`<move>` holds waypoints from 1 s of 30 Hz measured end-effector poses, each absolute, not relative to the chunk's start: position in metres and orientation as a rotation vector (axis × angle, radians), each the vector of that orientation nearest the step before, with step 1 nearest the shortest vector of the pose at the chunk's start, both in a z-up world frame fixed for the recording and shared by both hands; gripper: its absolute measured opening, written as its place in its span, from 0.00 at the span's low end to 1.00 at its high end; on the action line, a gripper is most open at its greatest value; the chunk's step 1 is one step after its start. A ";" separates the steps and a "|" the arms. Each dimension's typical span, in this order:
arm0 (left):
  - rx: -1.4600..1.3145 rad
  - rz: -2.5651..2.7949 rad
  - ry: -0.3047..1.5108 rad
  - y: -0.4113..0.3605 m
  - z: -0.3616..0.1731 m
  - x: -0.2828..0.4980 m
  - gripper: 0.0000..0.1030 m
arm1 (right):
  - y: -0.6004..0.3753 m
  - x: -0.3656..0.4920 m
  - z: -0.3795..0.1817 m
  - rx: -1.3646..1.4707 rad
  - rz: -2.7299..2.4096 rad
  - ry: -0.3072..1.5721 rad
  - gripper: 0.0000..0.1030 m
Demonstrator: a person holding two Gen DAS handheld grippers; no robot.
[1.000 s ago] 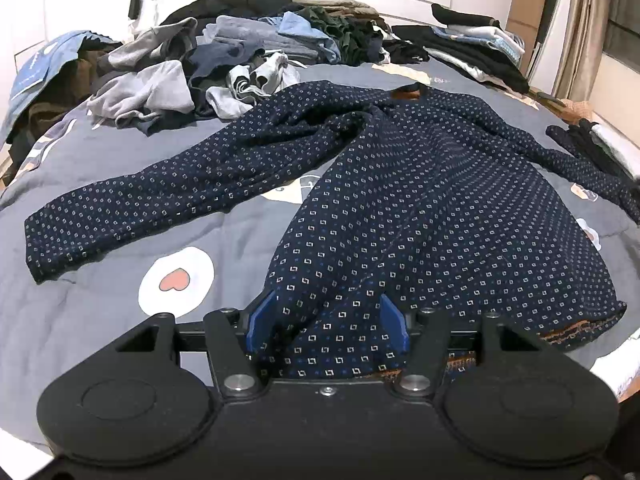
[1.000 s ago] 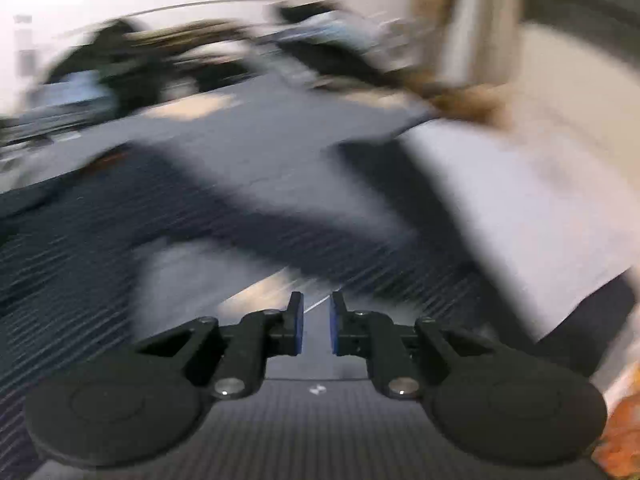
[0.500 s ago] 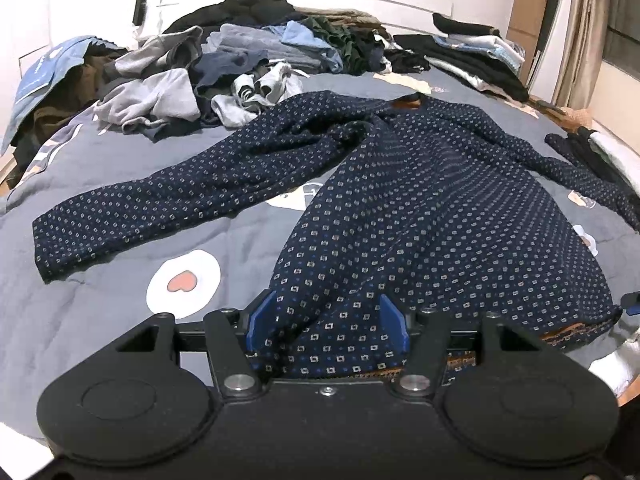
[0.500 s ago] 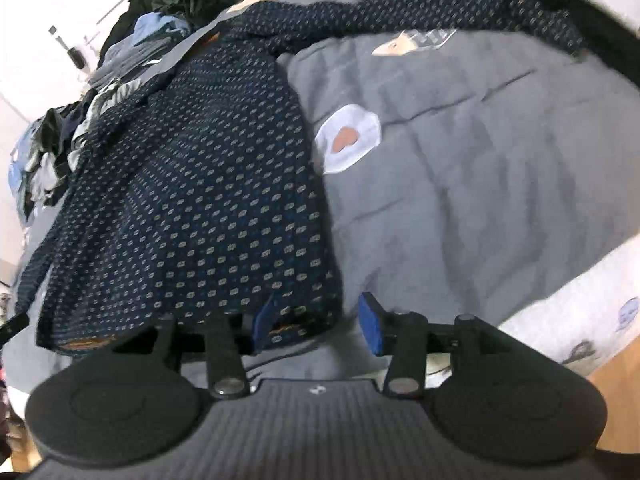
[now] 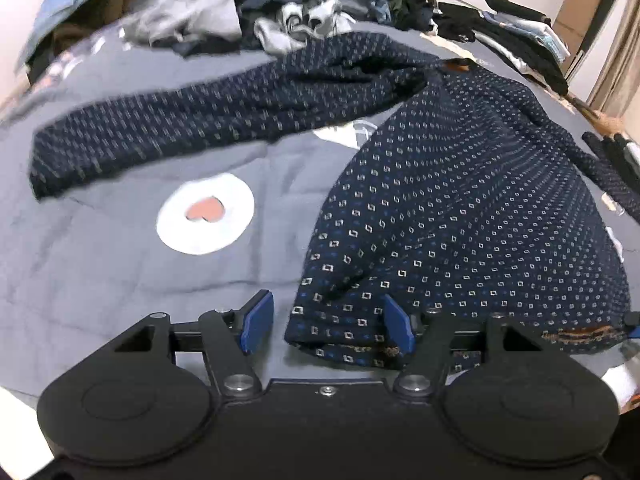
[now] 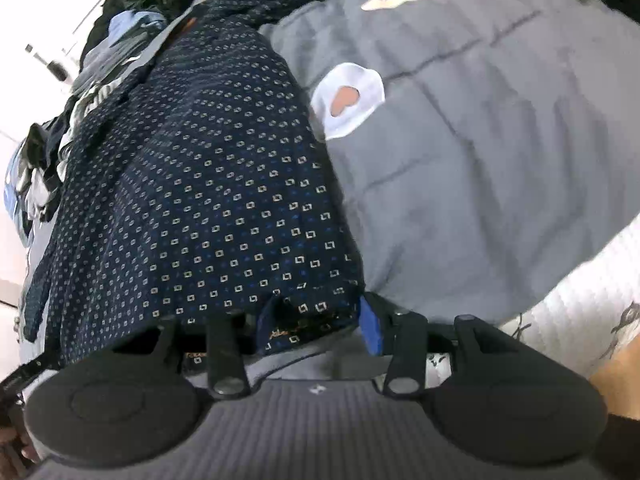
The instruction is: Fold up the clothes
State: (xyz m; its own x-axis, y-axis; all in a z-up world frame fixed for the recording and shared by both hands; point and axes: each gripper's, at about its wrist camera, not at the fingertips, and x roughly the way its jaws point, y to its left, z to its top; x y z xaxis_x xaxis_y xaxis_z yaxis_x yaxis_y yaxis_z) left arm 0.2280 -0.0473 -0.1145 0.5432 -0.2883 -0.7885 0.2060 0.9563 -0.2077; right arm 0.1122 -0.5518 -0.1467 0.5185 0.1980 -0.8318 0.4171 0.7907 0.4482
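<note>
Left wrist view, nearest first: the left tongs (image 5: 328, 322) stand apart, straddling the left hem corner of the navy sweater (image 5: 460, 216); the right pad touches the fabric, the left pad is clear of it, so nothing is clamped, and the jaws have just opened a little further. In the right wrist view the right tongs (image 6: 316, 324) sit at the other hem corner with cloth bunched between the pads; their jaws have just been closing, but whether they already pinch I cannot tell. The sweater lies on the grey bed (image 5: 100, 264), hem toward the cameras, body running away to the collar, its left sleeve (image 5: 192, 120) flung out flat and the other trailing off right. Beyond it a heap of clothes (image 5: 224, 12) waits at the headboard. The step in hand looks like spreading the sweater out by the hem before any fold; next both tongs need a firm hold on their corners, or a move to the sleeves to bring them across the body. Compared with a second ago, the left tongs have let the hem go and dipped closer to the bed, while the right has swung in from a blurred sweep to the corner.
</note>
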 end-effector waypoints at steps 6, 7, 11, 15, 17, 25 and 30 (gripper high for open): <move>-0.214 -0.317 1.004 -0.043 -0.125 0.233 0.09 | -0.562 0.102 -0.139 0.778 -0.137 0.933 0.07; -0.218 -0.339 0.997 -0.044 -0.119 0.229 0.09 | -0.566 0.097 -0.132 0.794 -0.138 0.902 0.06; -0.167 -0.430 0.958 -0.052 -0.095 0.206 0.08 | -0.591 0.076 -0.096 0.817 -0.143 0.802 0.05; -0.018 -0.475 0.960 -0.067 -0.088 0.188 0.13 | -0.606 0.071 -0.074 0.672 -0.166 0.829 0.05; 0.092 -0.436 0.962 -0.073 -0.091 0.186 0.30 | -0.605 0.076 -0.079 0.595 -0.172 0.910 0.05; -0.045 -0.427 0.922 -0.063 -0.089 0.200 0.67 | -0.584 0.100 -0.109 0.318 -0.213 1.115 0.05; -0.131 -0.423 1.057 -0.066 -0.120 0.219 0.31 | -0.599 0.096 -0.108 0.402 -0.241 1.077 0.04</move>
